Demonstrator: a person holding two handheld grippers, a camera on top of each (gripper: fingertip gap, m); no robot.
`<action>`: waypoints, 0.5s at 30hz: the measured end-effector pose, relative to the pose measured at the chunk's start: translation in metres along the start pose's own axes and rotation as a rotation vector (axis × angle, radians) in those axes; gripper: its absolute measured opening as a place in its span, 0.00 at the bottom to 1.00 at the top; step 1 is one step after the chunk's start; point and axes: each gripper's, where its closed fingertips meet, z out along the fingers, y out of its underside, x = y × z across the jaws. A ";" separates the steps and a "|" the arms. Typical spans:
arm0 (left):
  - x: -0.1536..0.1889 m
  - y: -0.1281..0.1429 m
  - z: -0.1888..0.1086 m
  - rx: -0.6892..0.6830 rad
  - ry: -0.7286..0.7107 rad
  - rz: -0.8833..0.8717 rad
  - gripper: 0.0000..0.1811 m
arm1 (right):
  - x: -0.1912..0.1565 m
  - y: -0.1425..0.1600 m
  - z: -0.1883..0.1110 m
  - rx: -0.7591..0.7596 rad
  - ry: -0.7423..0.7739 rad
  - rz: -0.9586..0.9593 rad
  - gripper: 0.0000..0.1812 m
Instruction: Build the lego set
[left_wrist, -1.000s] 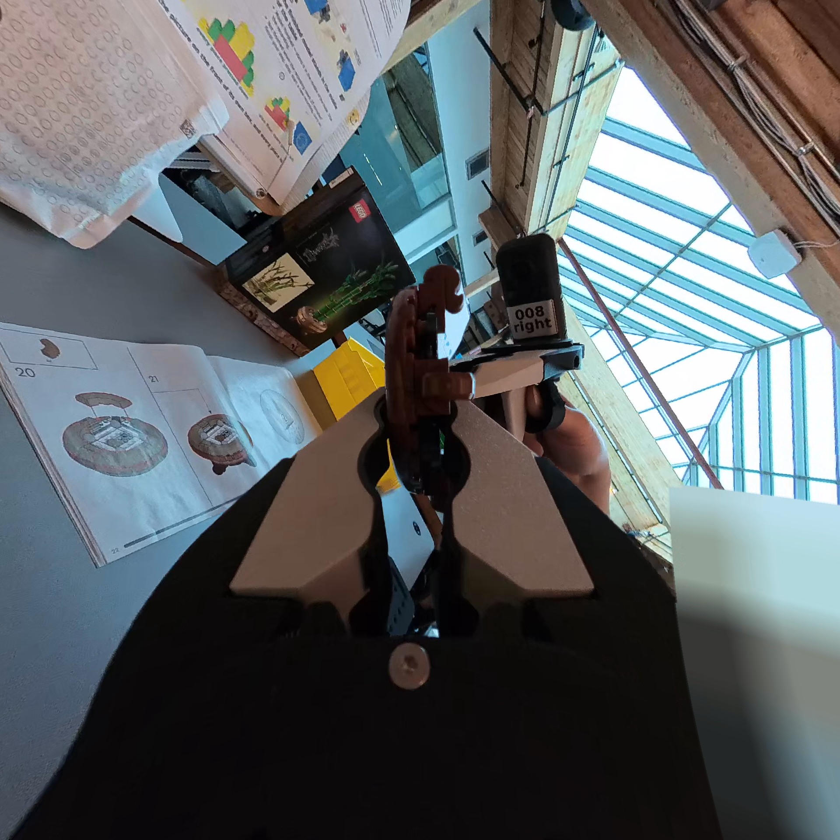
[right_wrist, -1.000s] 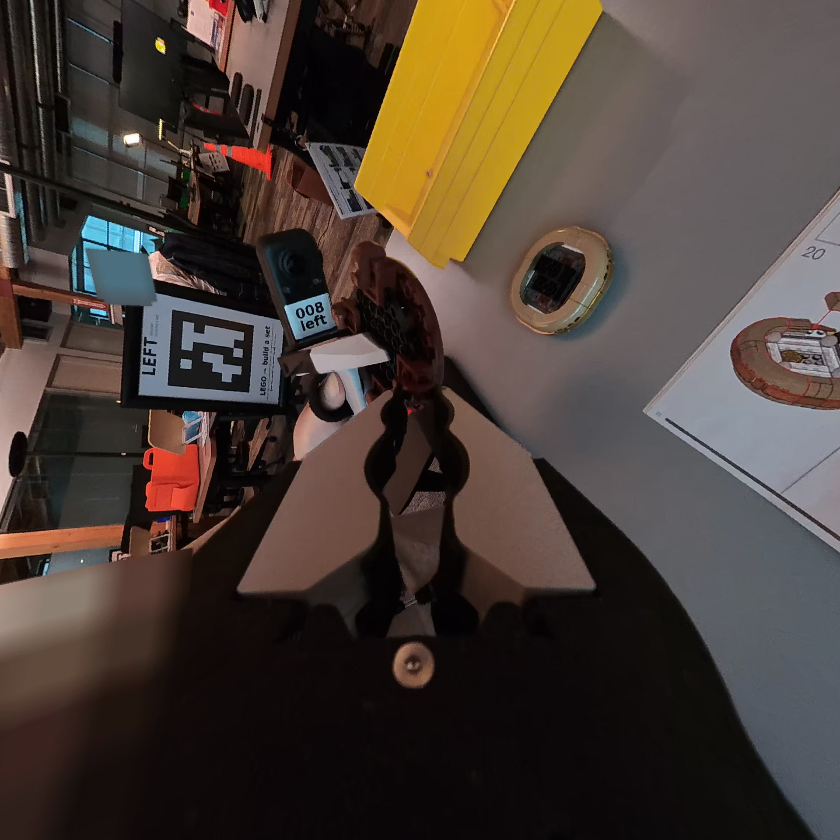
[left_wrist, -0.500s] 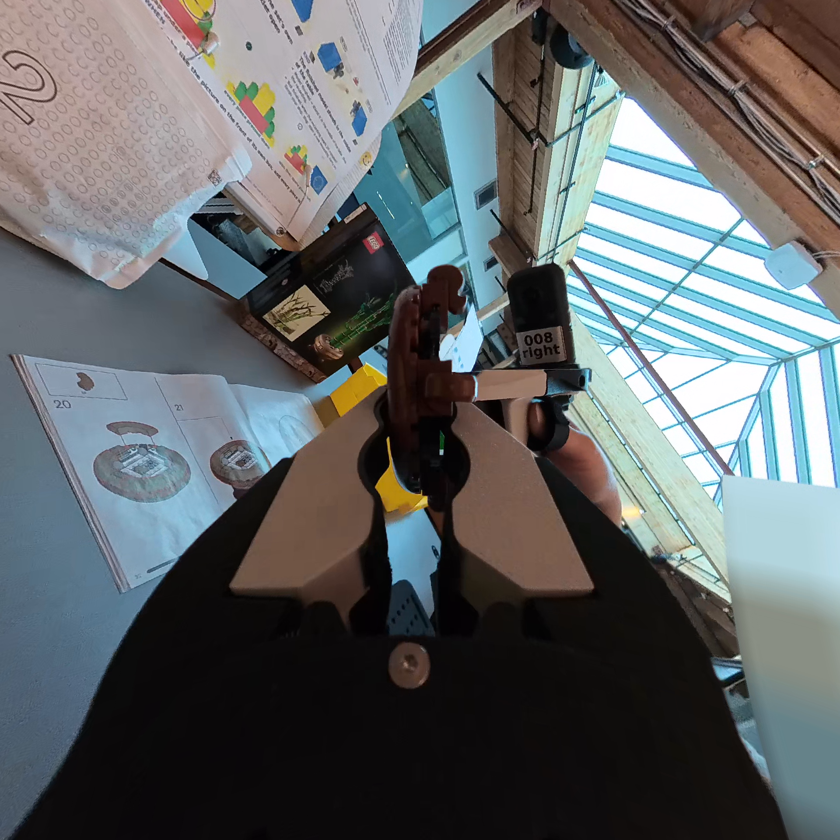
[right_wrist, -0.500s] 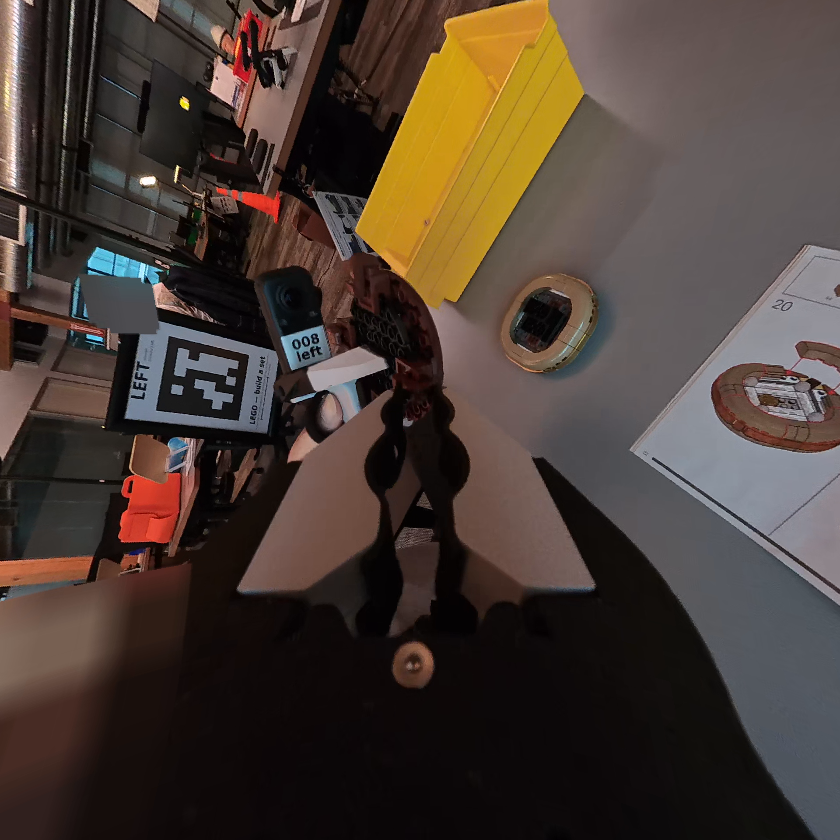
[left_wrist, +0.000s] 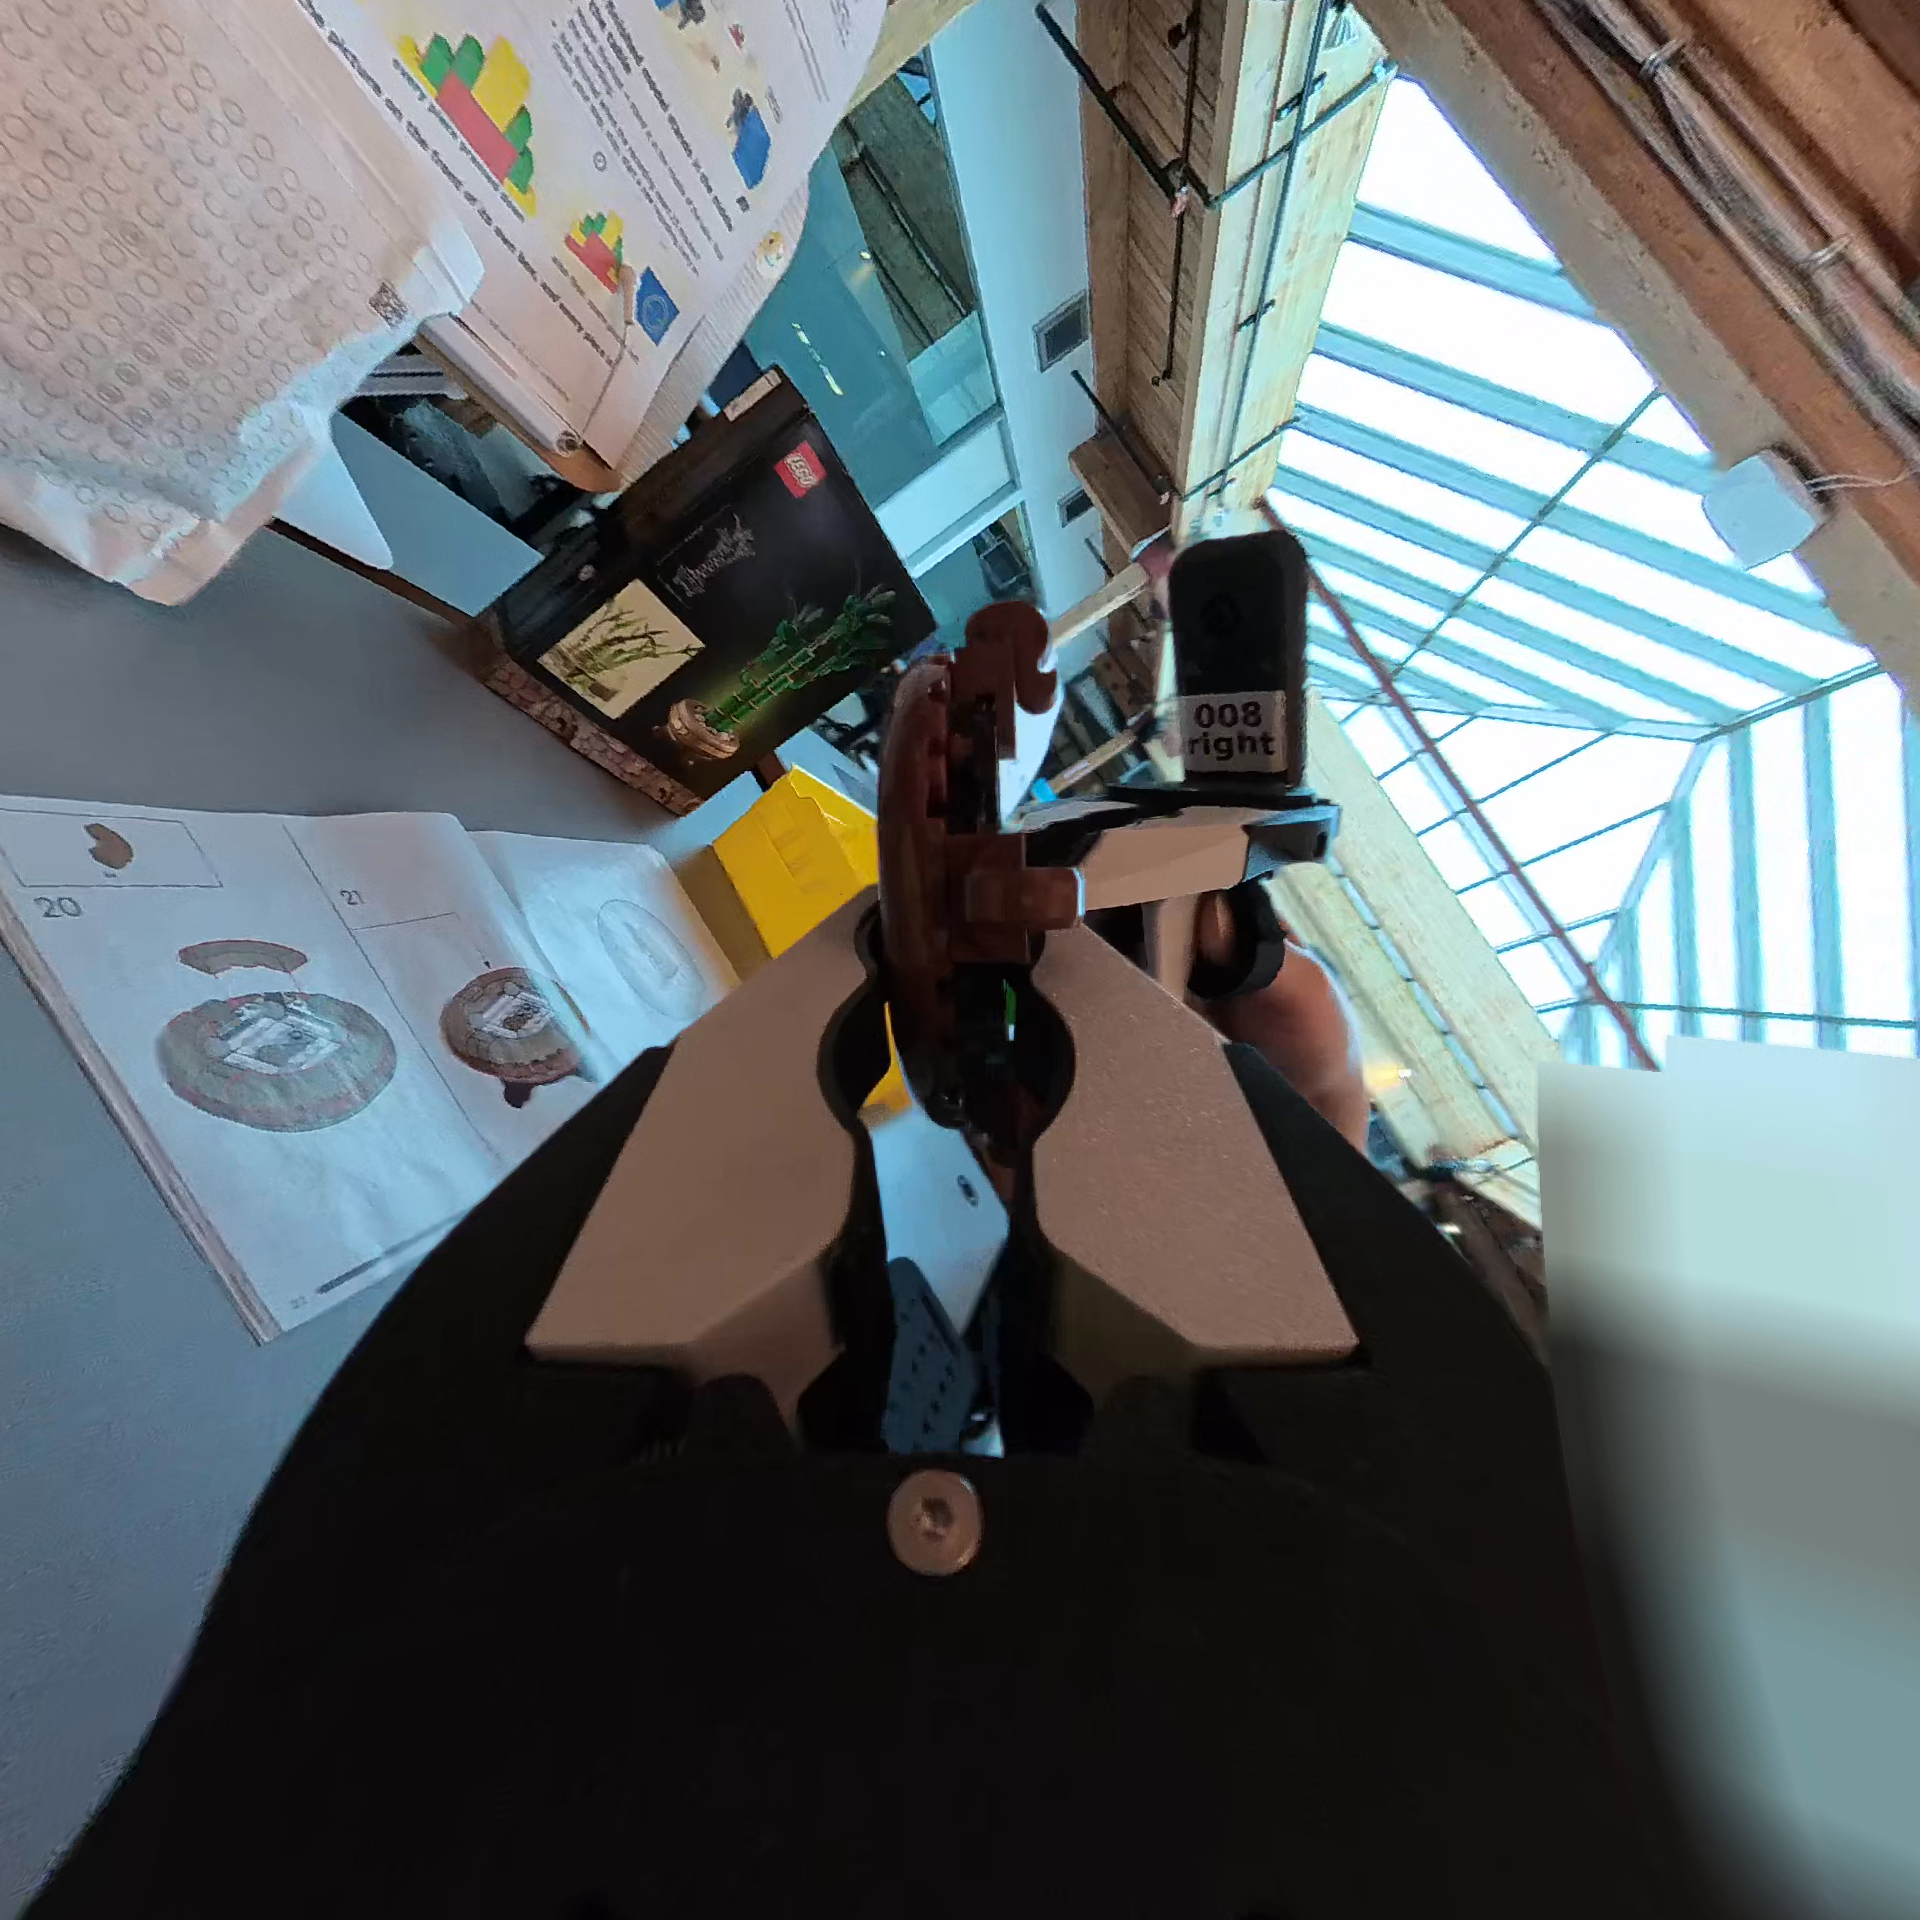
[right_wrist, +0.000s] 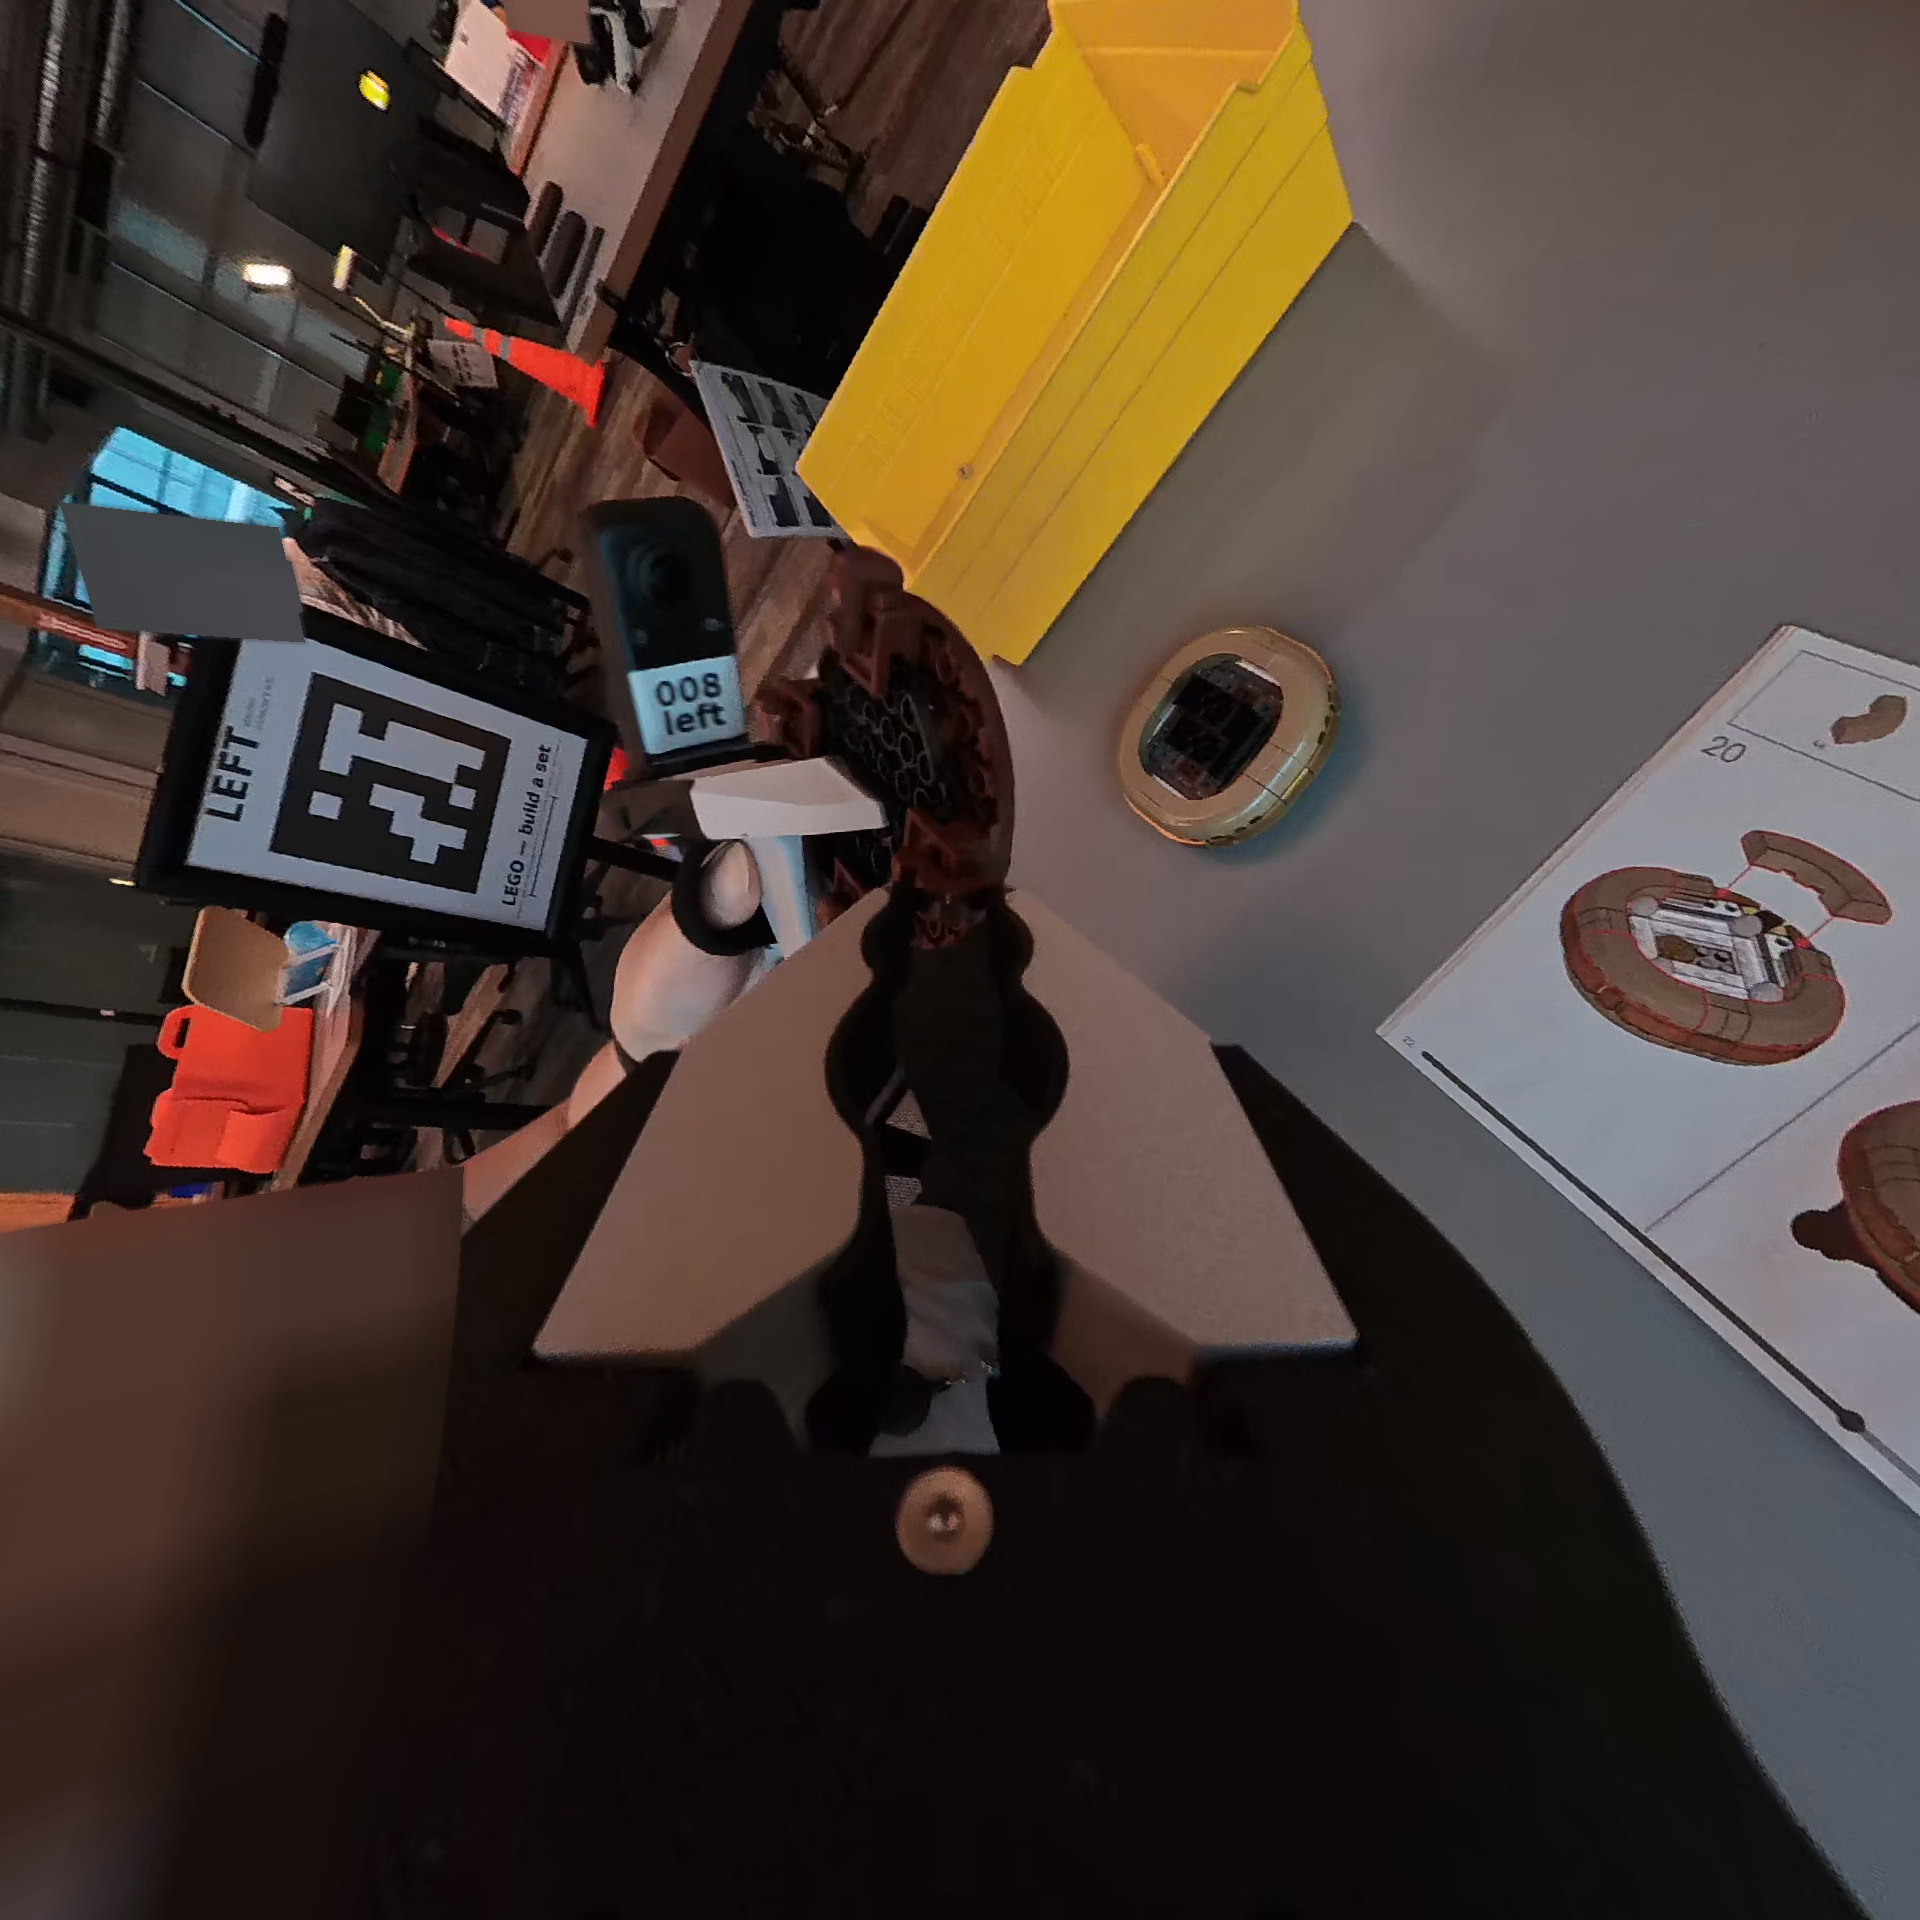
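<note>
Held aloft between both tongs, the brown round lego base (left_wrist: 940, 831) swings slightly back toward the worktop (right_wrist: 1558, 436) after a brief tilt half a second ago. From the right tongs (right_wrist: 951, 914), the yellow bin (right_wrist: 1091, 343) and the tan oval piece (right_wrist: 1226, 738) slide rightward and downward in view. The instruction booklet (left_wrist: 312, 1039) shifts within the left tongs' (left_wrist: 961, 935) view.

Grey table (right_wrist: 1558, 436) spreads out past the right gripper (right_wrist: 951, 914). Ahead and slightly right of it sits a yellow bin (right_wrist: 1081, 343); nearer, to the right, a tan oval lego ring (right_wrist: 1228, 736) (dark bricks in its middle) lies flat. Further right, the open instruction booklet (right_wrist: 1714, 997). Left of the left gripper (left_wrist: 961, 935), a black set box (left_wrist: 717, 665) stands behind the booklet.
</note>
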 end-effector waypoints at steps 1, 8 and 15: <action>0.002 0.000 0.000 -0.001 0.025 -0.034 0.09 | -0.003 -0.001 -0.001 0.011 -0.024 0.000 0.08; 0.018 0.004 0.000 -0.021 0.113 -0.137 0.08 | -0.036 -0.008 -0.031 0.220 -0.142 -0.323 0.17; 0.058 0.027 -0.005 -0.210 0.235 -0.298 0.08 | -0.065 0.024 -0.062 0.561 0.121 -1.202 0.00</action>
